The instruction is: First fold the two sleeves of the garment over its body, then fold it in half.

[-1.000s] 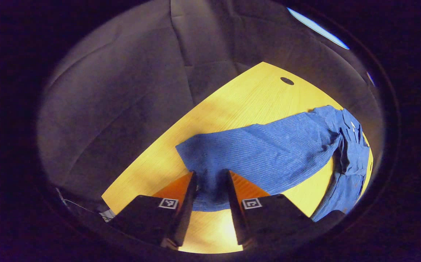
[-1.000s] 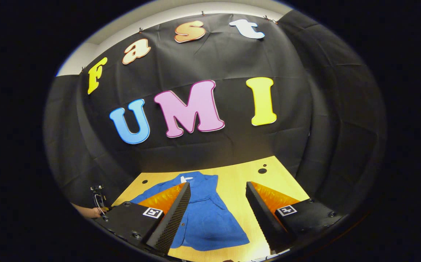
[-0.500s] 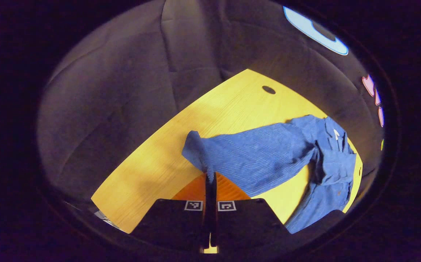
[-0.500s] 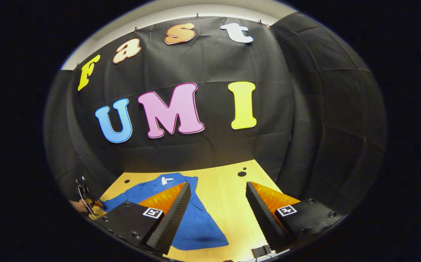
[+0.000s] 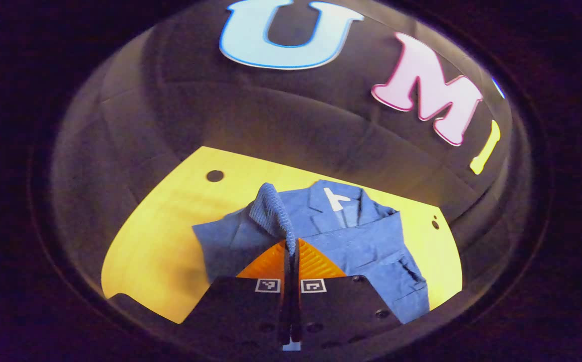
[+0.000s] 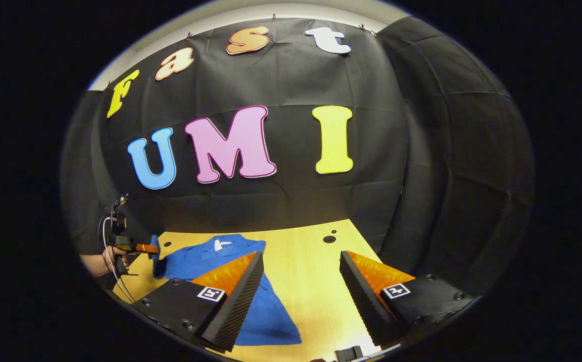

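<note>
A yellow wooden tabletop (image 5: 160, 251) carries a blue collared garment (image 5: 366, 246) lying flat, collar toward the booth's back wall, as the first step of the fold, bringing a sleeve over the body, is judged to be under way. In the left gripper view, the left hand-held gripper (image 5: 291, 246) is clenched on the cuffed end of one sleeve (image 5: 271, 211), both fingers pressed together with the cloth standing up at 12 o'clock from the tips and the shirt's body spreading beyond toward 2 o'clock. In the right gripper view, that same hand-held gripper appears at 9 o'clock, raised off the tabletop in a person's hand (image 6: 112, 256) with the sleeve draped from it, just beside the garment's shoulder. The right hand-held gripper (image 6: 301, 289) hangs released, fingers wide apart over the garment's lower hem and the bare wood beside it, holding nothing. The next move calls for carrying the pinched sleeve across toward the shirt's middle, laying it flat and letting go without dragging the body out of line; the second sleeve and the half fold are not yet done.
</note>
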